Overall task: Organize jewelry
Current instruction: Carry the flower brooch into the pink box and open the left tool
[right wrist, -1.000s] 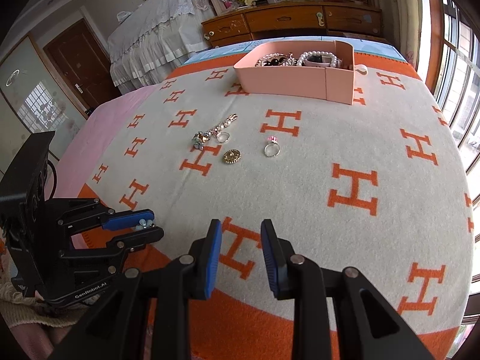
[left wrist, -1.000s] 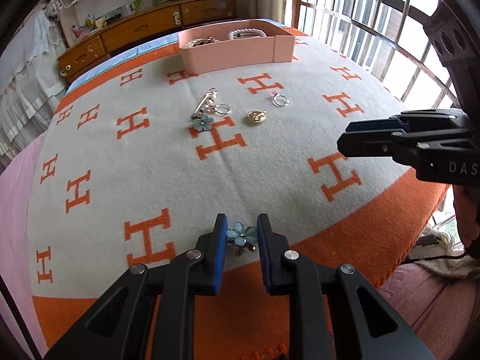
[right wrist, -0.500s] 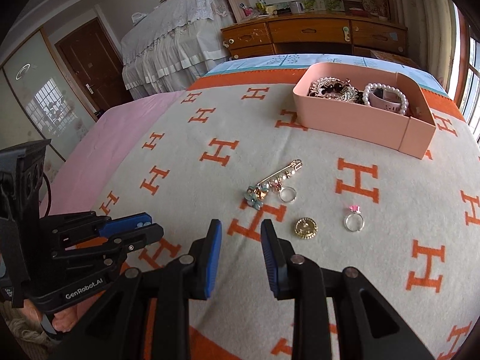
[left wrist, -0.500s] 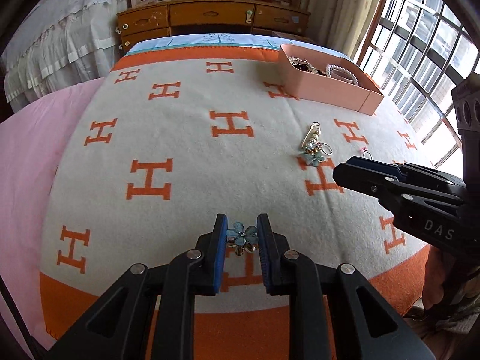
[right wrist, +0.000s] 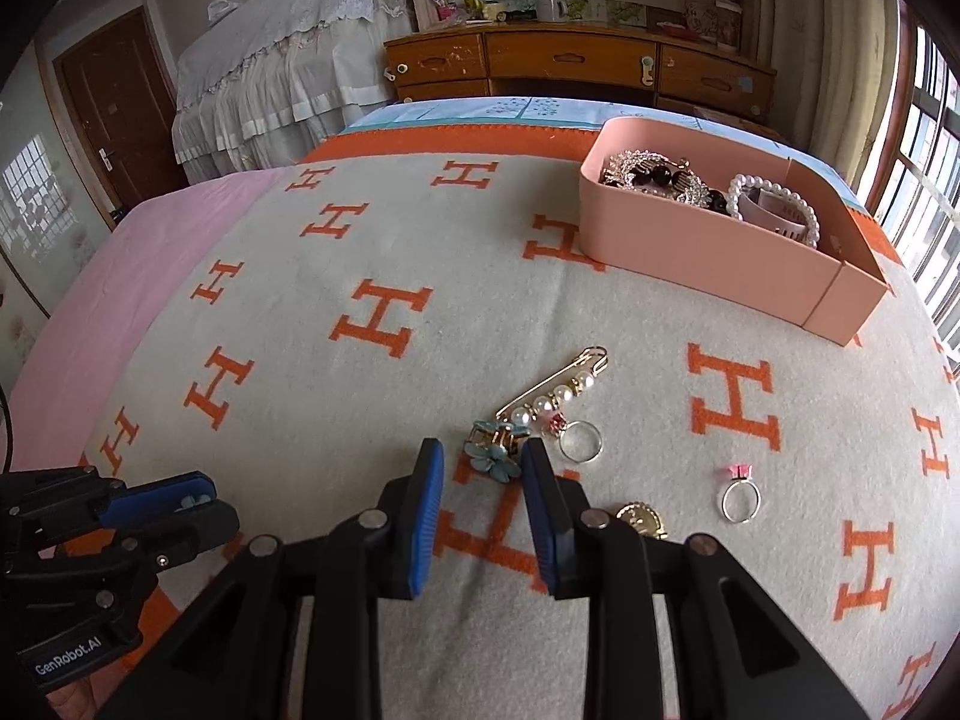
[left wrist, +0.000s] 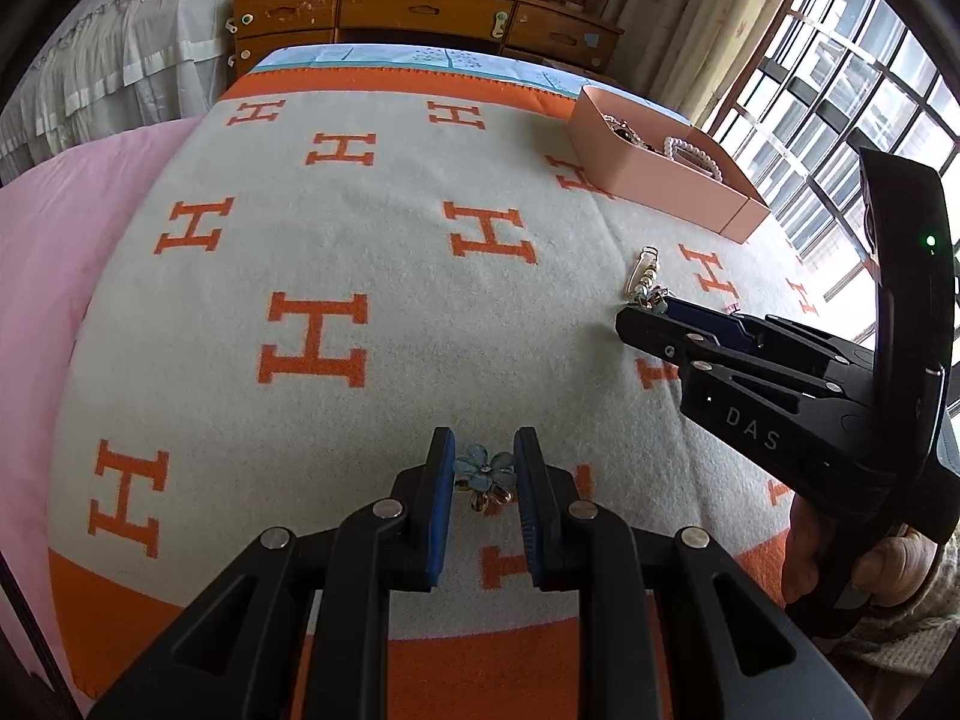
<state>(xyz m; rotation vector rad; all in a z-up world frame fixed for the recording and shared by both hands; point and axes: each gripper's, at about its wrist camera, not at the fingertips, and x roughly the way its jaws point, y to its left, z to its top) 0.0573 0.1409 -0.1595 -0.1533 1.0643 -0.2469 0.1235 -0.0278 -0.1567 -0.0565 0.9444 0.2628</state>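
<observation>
The left hand-held gripper (left wrist: 482, 468) is pinching a blue flower earring (left wrist: 483, 469) between its pads, carrying it above the blanket (right wrist: 384, 228) well short of the pink box (right wrist: 708, 252), presumably its destination. The right hand-held gripper (right wrist: 482, 468), jaws spread and empty, is closing around the matching flower earring (right wrist: 497, 457), lying nearer than the box beside the pearl pin (right wrist: 555, 393) and a ring (right wrist: 581, 441), likely to pair them.
</observation>
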